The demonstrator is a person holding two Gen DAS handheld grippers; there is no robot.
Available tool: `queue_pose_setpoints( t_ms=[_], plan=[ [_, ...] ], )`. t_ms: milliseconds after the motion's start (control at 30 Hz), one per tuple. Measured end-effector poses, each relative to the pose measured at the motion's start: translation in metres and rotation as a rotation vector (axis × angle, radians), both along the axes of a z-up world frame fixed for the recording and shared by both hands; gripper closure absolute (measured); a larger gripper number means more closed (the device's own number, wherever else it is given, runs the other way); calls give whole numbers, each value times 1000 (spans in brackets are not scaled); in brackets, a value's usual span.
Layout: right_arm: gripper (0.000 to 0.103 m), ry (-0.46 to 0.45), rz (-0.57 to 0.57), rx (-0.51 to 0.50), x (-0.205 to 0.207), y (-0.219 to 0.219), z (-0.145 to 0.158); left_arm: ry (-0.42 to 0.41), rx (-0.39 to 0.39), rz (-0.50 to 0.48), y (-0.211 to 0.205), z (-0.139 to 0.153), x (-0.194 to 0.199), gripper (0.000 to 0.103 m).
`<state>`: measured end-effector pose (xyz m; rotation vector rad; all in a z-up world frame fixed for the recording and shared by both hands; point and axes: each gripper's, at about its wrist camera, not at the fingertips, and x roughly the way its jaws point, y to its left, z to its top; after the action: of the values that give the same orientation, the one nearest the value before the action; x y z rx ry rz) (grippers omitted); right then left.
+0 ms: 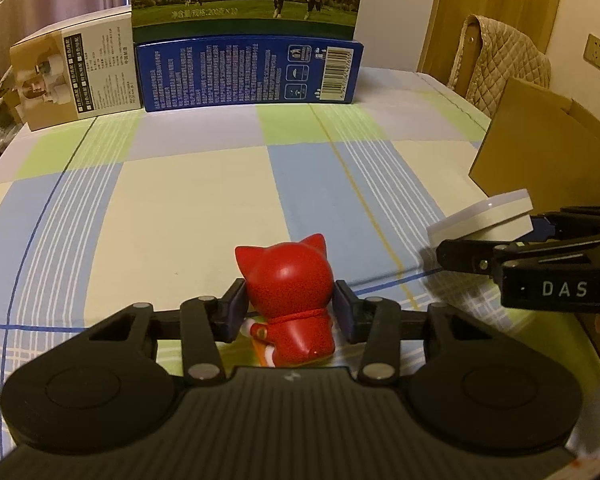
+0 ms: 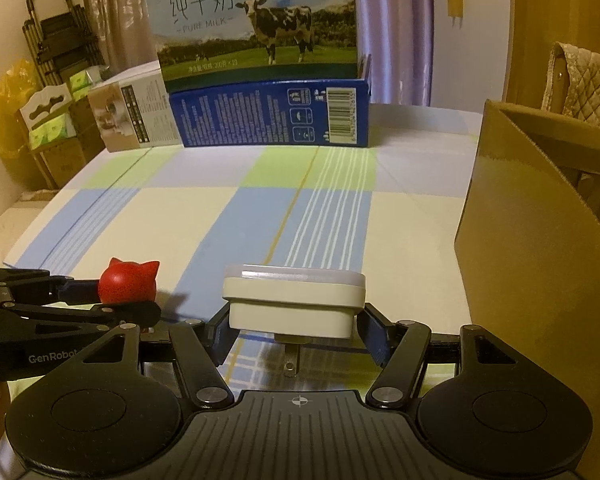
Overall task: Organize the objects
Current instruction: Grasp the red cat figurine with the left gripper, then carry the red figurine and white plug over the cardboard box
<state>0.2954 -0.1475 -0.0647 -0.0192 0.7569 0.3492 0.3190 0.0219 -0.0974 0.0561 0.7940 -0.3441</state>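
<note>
left gripper [image 1: 289, 304] jaws narrowed onto red cat figurine [image 1: 290, 294], standing upright on the table [image 1: 180, 220]. right gripper [image 2: 296, 330] jaws wide, clamping white plug-in night light [image 2: 294, 300], raised. cardboard box [image 2: 540, 240] just right, nearer the right hand.

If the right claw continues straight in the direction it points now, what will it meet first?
Probably the checked tablecloth, since the right claw, holding the white plug-in night light, points downward. The brown cardboard box stands to its right.
</note>
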Motion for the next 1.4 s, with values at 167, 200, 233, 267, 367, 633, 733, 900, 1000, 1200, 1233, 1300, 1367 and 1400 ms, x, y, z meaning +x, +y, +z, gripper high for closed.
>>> queue_pose_setpoints(
  t_ms=[167, 200, 233, 267, 367, 633, 733, 900, 1000, 1200, 1233, 1300, 1367, 1400],
  plan=[
    [42, -15, -1, 18, -2, 0, 6, -4, -22, 16, 5, 6, -1, 63],
    [42, -21, 0, 18, -3, 1, 7, -8, -24, 18, 5, 8, -2, 63],
    [42, -29, 2, 17, -5, 1, 9, -15, -25, 20, 5, 11, -4, 63],
    [42, -34, 3, 17, -6, 2, 10, -26, -30, 22, 5, 13, -5, 63],
    [42, -50, 4, 23, -11, 4, 15, -45, -45, 32, 7, 21, -9, 63],
    [42, -77, 21, 20, -35, 8, 30, -66, -74, 43, 13, 38, -26, 63],
    [42, -66, 23, 23, -51, 9, 34, -61, -61, 53, 15, 43, -35, 63],
    [42, -57, 18, 27, -84, 6, 50, -24, -51, 94, 16, 53, -53, 63],
    [42, -66, 7, 45, -106, 1, 67, -2, -77, 121, 21, 62, -71, 63],
    [42, -98, -18, 71, -154, -12, 102, -11, -119, 162, 28, 98, -116, 63],
    [42, -101, -21, 76, -162, -15, 107, -16, -125, 163, 27, 104, -124, 63],
    [42, -109, -28, 82, -179, -21, 116, -28, -130, 167, 27, 117, -141, 63],
    [42, -116, -36, 82, -192, -29, 124, -38, -132, 167, 26, 129, -158, 63],
    [42, -117, -43, 85, -199, -33, 128, -43, -133, 167, 24, 133, -166, 63]
  ],
)
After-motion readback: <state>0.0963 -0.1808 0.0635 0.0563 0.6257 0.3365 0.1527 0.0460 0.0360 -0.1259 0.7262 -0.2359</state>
